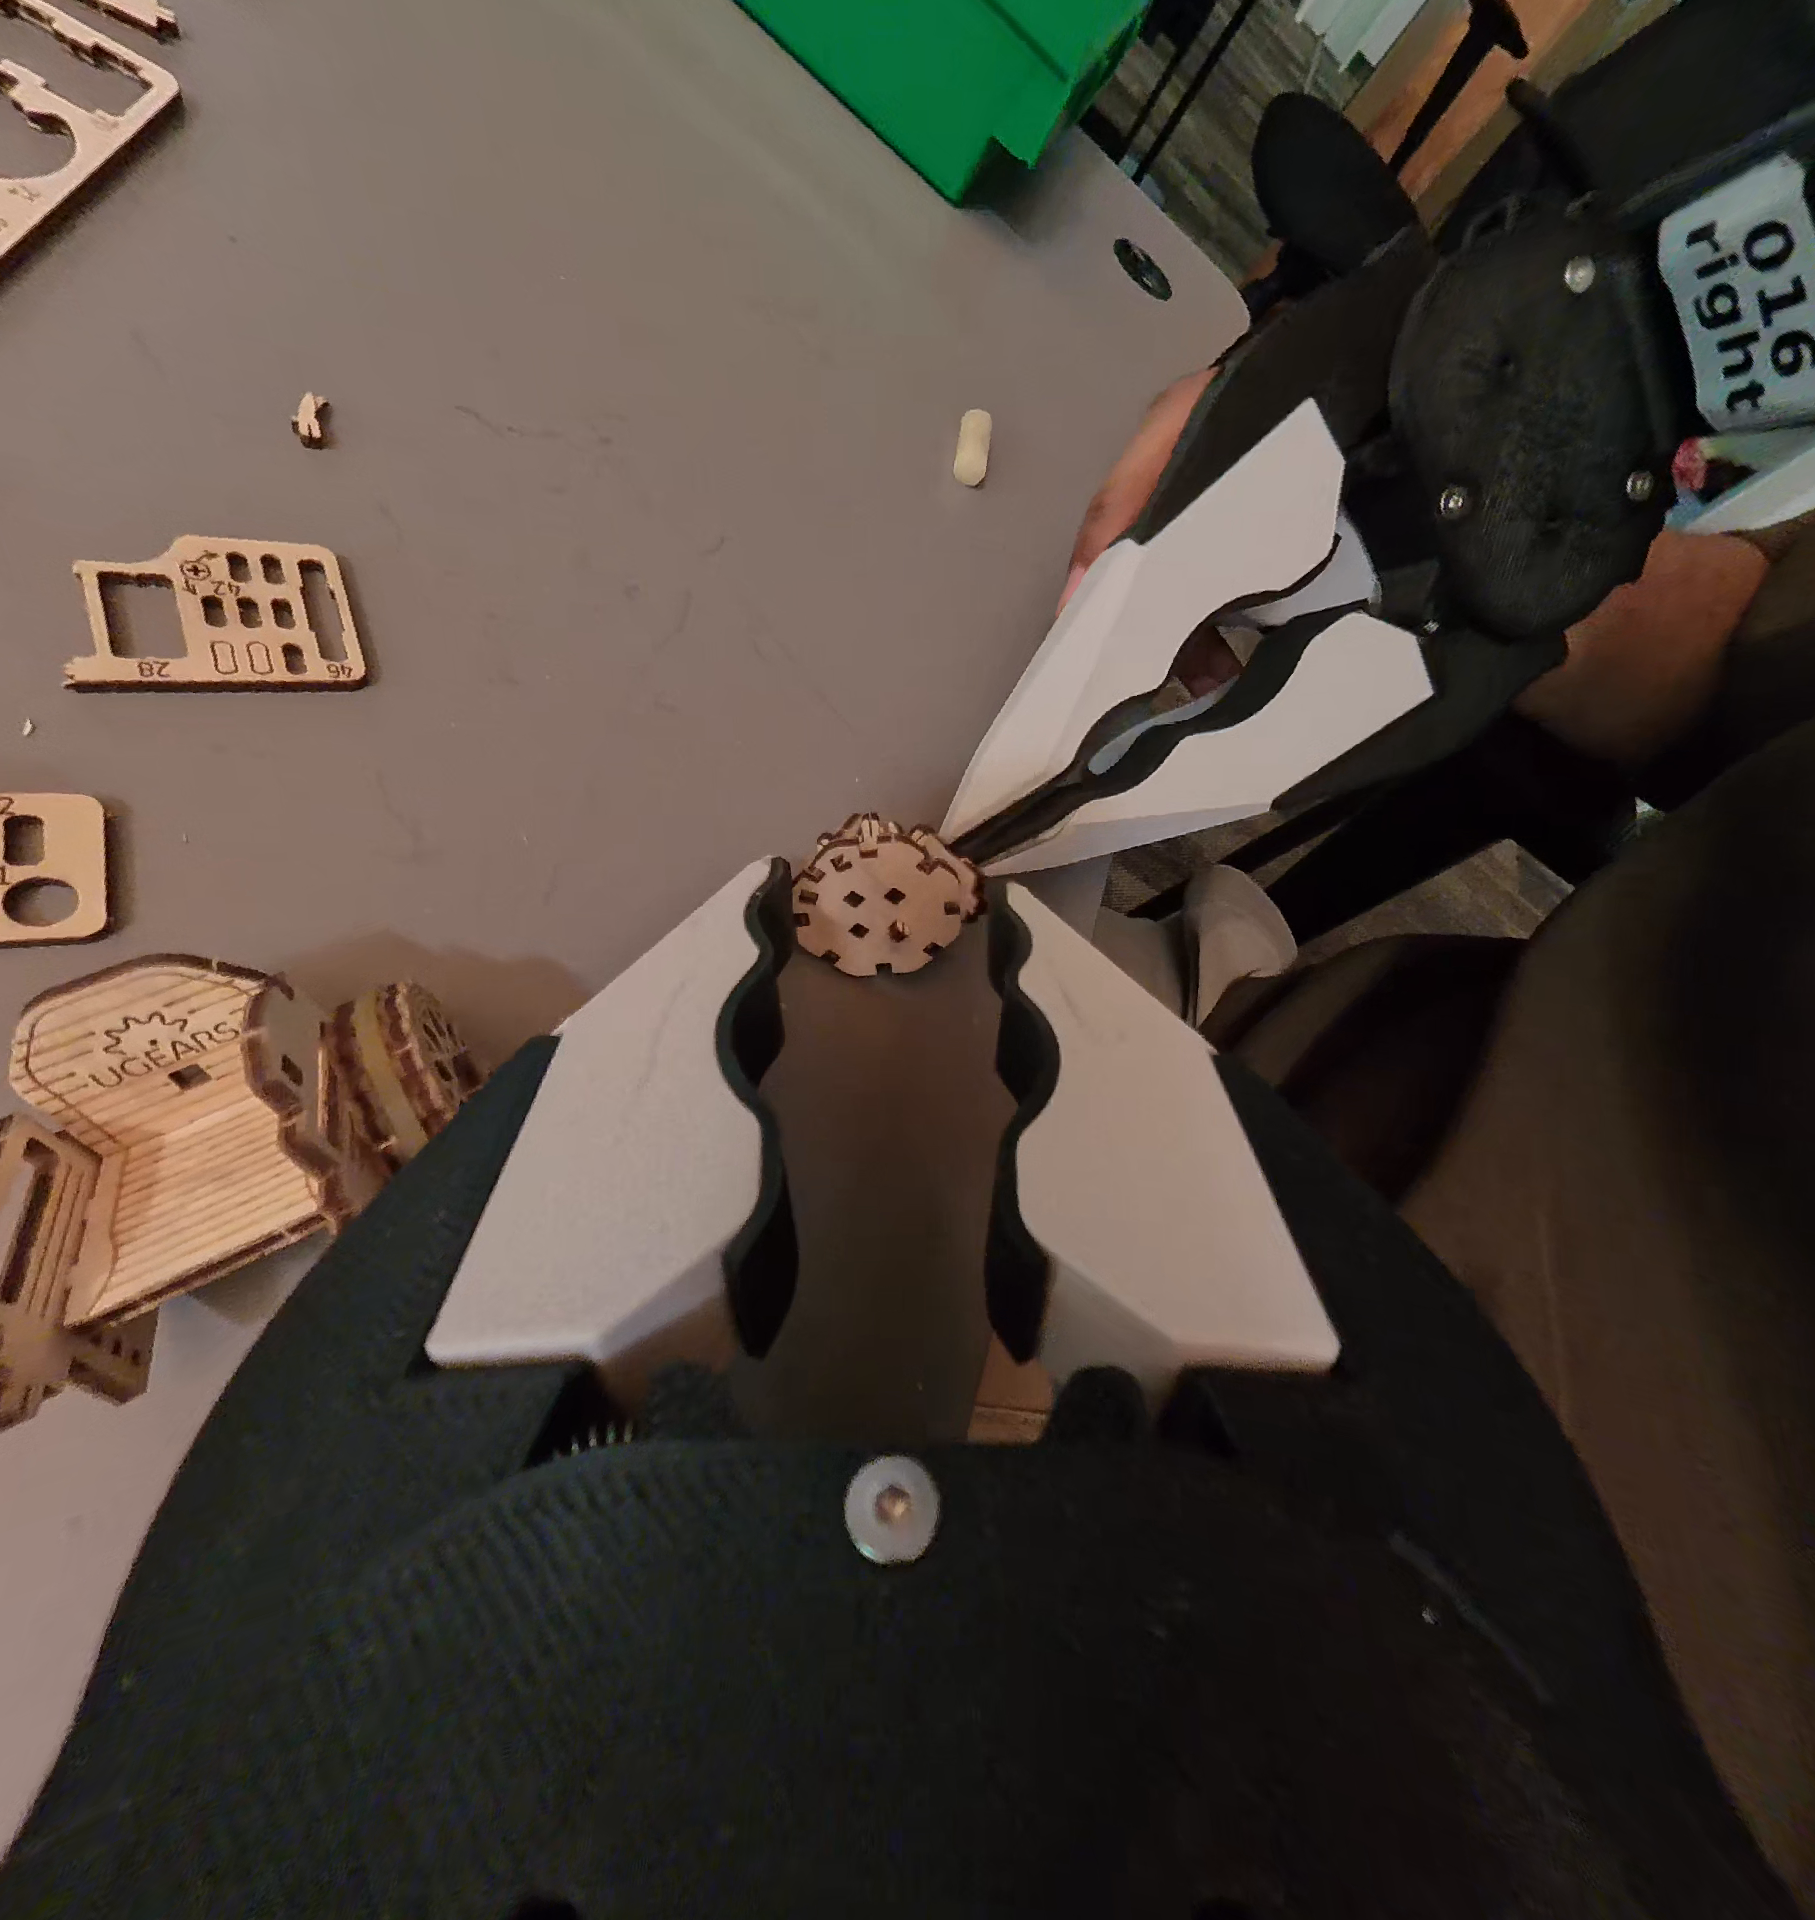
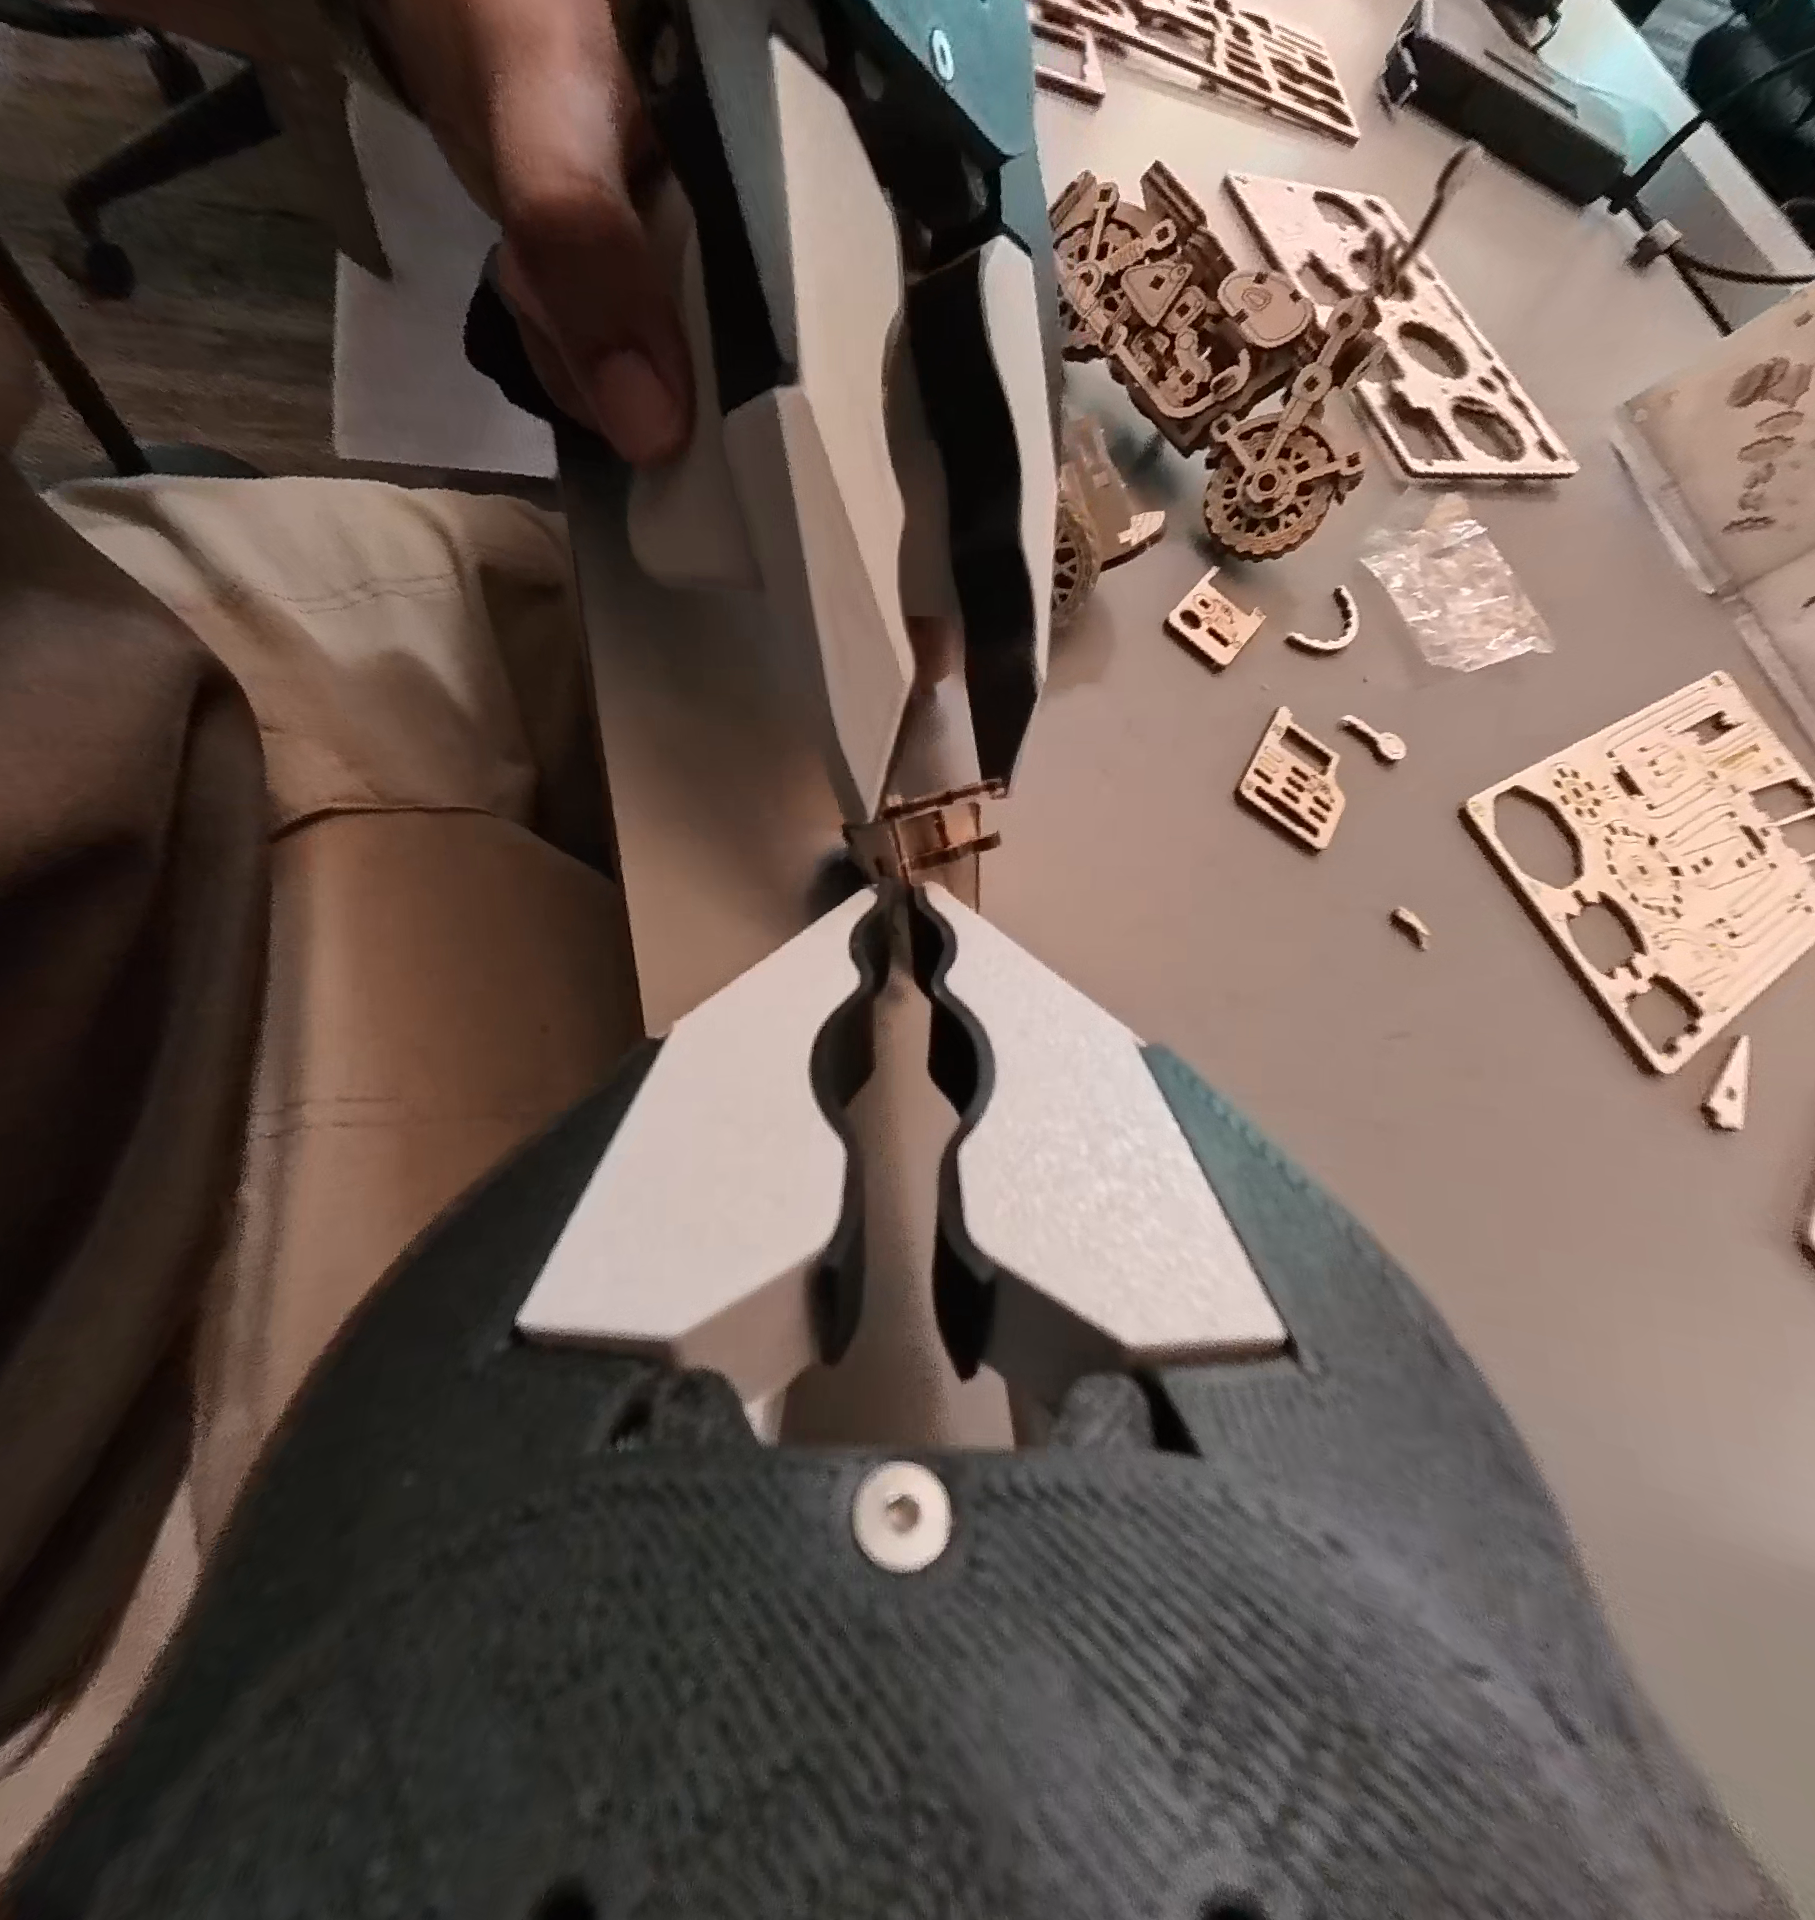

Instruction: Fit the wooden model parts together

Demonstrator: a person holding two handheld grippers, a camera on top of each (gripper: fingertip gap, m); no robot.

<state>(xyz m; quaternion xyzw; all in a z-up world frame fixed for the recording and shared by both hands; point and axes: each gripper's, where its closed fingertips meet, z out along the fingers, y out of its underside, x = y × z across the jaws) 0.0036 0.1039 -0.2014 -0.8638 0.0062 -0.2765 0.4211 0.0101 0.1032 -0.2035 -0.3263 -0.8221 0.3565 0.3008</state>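
A: Why is the left gripper (image 1: 887, 904) clamping the gear (image 1: 887, 899) off the table (image 1: 570, 416) edge?

B: To steady it. Just beyond the gear, the right gripper (image 2: 898, 896), pinched nearly closed, seemingly presses a small part in.

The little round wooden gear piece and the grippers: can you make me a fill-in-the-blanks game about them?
1. The small round wooden gear piece is held between the fingertips of the ___ hand-held gripper.
2. The right hand-held gripper has its fingertips almost ___.
3. The tabletop is ___ in colour.
4. The box at the table's far edge is ___.

Missing words: left; shut; grey; green
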